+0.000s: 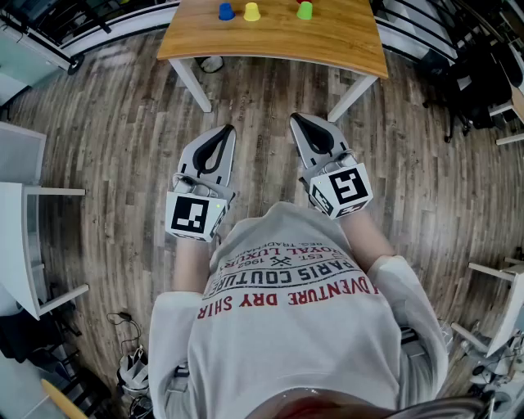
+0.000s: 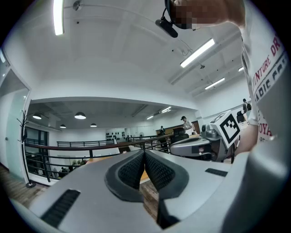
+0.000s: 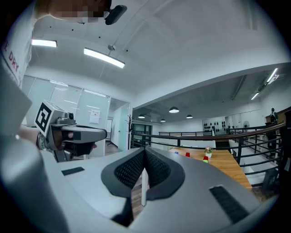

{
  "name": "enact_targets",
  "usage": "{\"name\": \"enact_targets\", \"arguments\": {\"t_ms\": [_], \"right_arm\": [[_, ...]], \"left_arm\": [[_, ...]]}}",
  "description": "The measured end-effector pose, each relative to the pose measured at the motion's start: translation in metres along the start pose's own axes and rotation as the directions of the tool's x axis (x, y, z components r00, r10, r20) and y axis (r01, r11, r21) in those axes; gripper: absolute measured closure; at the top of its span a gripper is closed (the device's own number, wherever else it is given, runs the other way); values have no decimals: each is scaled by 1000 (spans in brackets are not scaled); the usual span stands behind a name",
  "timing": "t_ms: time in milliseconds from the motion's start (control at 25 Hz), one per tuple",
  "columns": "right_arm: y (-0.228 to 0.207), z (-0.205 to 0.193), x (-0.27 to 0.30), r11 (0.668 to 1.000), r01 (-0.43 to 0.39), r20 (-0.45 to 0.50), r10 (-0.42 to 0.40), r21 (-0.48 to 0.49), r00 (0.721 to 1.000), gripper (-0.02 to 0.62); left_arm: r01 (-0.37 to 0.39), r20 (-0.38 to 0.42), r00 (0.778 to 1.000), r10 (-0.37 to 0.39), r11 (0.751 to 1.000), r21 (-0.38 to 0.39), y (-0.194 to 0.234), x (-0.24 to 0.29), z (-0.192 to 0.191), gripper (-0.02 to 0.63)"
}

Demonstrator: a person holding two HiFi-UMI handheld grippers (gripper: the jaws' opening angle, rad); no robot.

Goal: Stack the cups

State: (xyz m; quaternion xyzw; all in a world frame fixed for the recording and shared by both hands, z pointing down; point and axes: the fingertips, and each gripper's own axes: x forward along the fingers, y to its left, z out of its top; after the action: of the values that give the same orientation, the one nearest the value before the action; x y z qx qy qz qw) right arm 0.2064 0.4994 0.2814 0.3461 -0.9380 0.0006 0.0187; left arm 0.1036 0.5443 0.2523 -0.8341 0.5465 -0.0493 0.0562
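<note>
**Both grippers shut and empty, cups far off on the table**

Nearest in my head view is the person's white printed T-shirt (image 1: 286, 315) at 6 o'clock. Just past it the two grippers are held out level over the wood-plank floor (image 1: 115, 123). The left gripper (image 1: 224, 131) sits at 11 o'clock from the chest and the right gripper (image 1: 297, 123) at 1 o'clock, well apart from each other. Each carries its marker cube at the rear, the left cube (image 1: 195, 215) and the right cube (image 1: 342, 189).

In the left gripper view the left gripper (image 2: 144, 153) has its ribbed pads pressed together with nothing between them. The right gripper (image 3: 144, 150) looks the same in its own view, pads together and empty.

Farther out at 12 o'clock stands the wooden table (image 1: 327, 41) on white legs. Near its far edge three cups stand upside down and unstacked. The blue cup (image 1: 226, 11) is at 11 o'clock with the yellow cup (image 1: 252, 11) just beside it, and the green cup (image 1: 304, 10) stands apart toward 1 o'clock. Neither gripper is near the table.
</note>
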Motion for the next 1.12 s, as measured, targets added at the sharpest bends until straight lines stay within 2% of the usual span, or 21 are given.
{"name": "enact_targets", "arguments": {"t_ms": [440,680,720,760,800,840,960,1120], "right_arm": [[7,2,8,1000,16,-2,-15,9,1000,568],[16,-6,11,999,47,1,-47,12,999,564],[17,-9,13,999,54,-9,-53,5,999,527],[19,-13,16,998,58,-23,-58,-3,998,424],[22,-16,20,998,62,-37,-62,-8,997,349],[25,-18,23,998,68,-47,-69,-10,997,331],[34,-21,31,995,96,-50,-95,11,994,333],[44,-29,45,995,91,-76,-88,32,993,333]], "left_arm": [[-10,5,1000,10,1000,-8,16,-6,-2,589],[0,-15,1000,0,999,-33,26,-15,-17,589],[3,-19,1000,-4,999,-39,28,-17,-20,589],[6,-23,1000,-7,999,-43,31,-20,-24,589],[10,-27,1000,-12,999,-44,35,-23,-27,589],[14,-32,999,-16,999,-44,39,-27,-29,589],[18,-35,999,-20,999,-45,53,-42,-35,589],[-24,-59,998,19,996,-88,76,-57,-50,589]]}}
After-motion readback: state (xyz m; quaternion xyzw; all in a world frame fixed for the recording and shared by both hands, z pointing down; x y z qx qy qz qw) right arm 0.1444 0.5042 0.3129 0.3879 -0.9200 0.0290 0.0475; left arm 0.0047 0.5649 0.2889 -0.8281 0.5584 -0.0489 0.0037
